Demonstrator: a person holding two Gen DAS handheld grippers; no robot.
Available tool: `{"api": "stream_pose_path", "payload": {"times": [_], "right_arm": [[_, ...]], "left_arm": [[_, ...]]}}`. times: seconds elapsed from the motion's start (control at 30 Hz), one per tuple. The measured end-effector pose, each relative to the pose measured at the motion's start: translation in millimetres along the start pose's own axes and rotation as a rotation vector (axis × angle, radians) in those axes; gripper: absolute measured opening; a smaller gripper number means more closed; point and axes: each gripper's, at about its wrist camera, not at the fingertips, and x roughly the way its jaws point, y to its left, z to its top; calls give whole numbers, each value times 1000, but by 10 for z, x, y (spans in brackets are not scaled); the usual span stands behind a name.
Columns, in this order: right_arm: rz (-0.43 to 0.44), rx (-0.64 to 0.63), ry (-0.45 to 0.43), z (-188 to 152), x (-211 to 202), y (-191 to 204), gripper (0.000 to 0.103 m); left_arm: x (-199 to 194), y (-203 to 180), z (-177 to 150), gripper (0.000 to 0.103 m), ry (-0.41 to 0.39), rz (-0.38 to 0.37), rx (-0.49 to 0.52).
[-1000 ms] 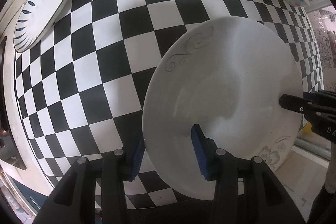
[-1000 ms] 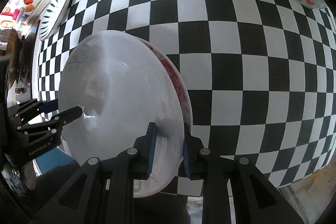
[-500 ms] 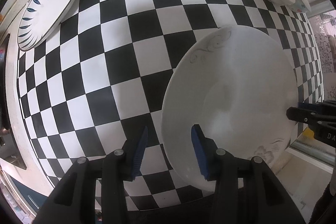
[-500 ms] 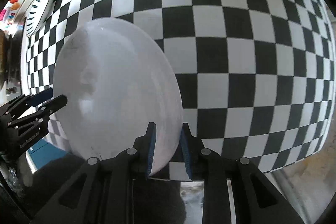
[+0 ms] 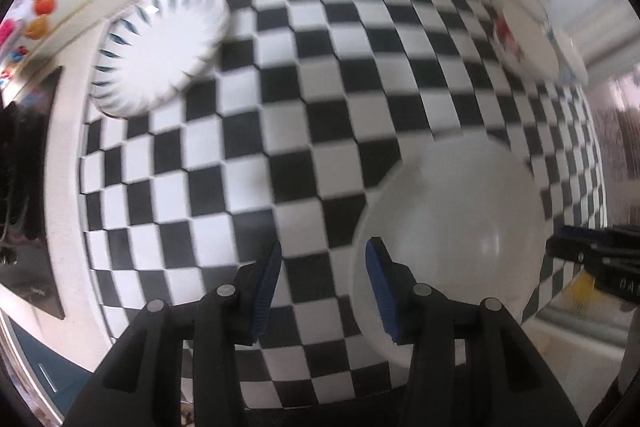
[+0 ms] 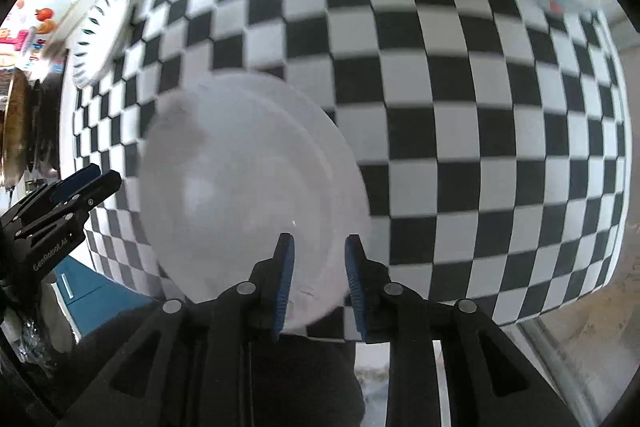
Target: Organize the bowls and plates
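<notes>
Nearest the table's front edge, the white plate [image 6: 248, 187] lies flat on the checkered cloth [image 5: 224, 187], released by both tools. The right gripper [image 6: 318, 287] hangs just above the plate's near rim; its jaws have just been opening and their pads clear the rim, pressing on nothing. The left gripper [image 5: 324, 291] stands spread over bare cloth beside the plate's edge, nothing between its pads.

I judge the plate stiff, glazed, slippery and breakable. It is best pinched at the rim, one pad over and one under, with a hold on each side to keep it from tilting.

Farther back, a plate with dark leaf marks [image 5: 156, 47] sits near the far left corner. At the far right rests a flowered dish [image 5: 524, 31] with another dish behind it.

Only the right view shows a second rim peeking out at the white plate's far side, so I take it to be stacked on another. Only the left view shows the red flower on the far dish.
</notes>
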Motion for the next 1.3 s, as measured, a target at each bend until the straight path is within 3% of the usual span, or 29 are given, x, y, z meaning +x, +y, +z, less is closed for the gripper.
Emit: {"api": "stream_pose_path", "payload": {"times": [0.03, 0.1, 0.13, 0.4, 0.63, 0.8, 0.97, 1.13, 1.23, 1.3], "right_arm": [[18, -14, -36, 42, -71, 88, 48], [71, -49, -104, 129, -182, 295, 76], [99, -69, -130, 180, -201, 423, 79], [188, -110, -99, 956, 119, 1332, 80], [273, -43, -120, 1667, 557, 1913, 80], [270, -29, -78, 2164, 935, 2225, 80], [240, -54, -47, 2424, 1172, 2404, 79], [242, -71, -38, 2549, 1243, 2437, 71], [246, -73, -20, 2584, 1267, 2456, 43], [230, -62, -10, 2608, 1299, 2462, 34]], "left_arm": [[-65, 61, 33, 42, -22, 10, -17], [-184, 201, 104, 42, -58, 16, -44], [-242, 283, 148, 42, -75, 22, -60], [-223, 1421, 406, 42, -107, 48, -246], [224, 2334, 782, 42, -45, -25, -399], [586, 2612, 1100, 42, -1, -59, -414], [831, 2702, 1292, 42, 34, -72, -387], [919, 2638, 1423, 41, 31, -75, -318], [911, 2614, 1437, 41, 24, -65, -323], [901, 2614, 1419, 39, 6, -67, -331]]}}
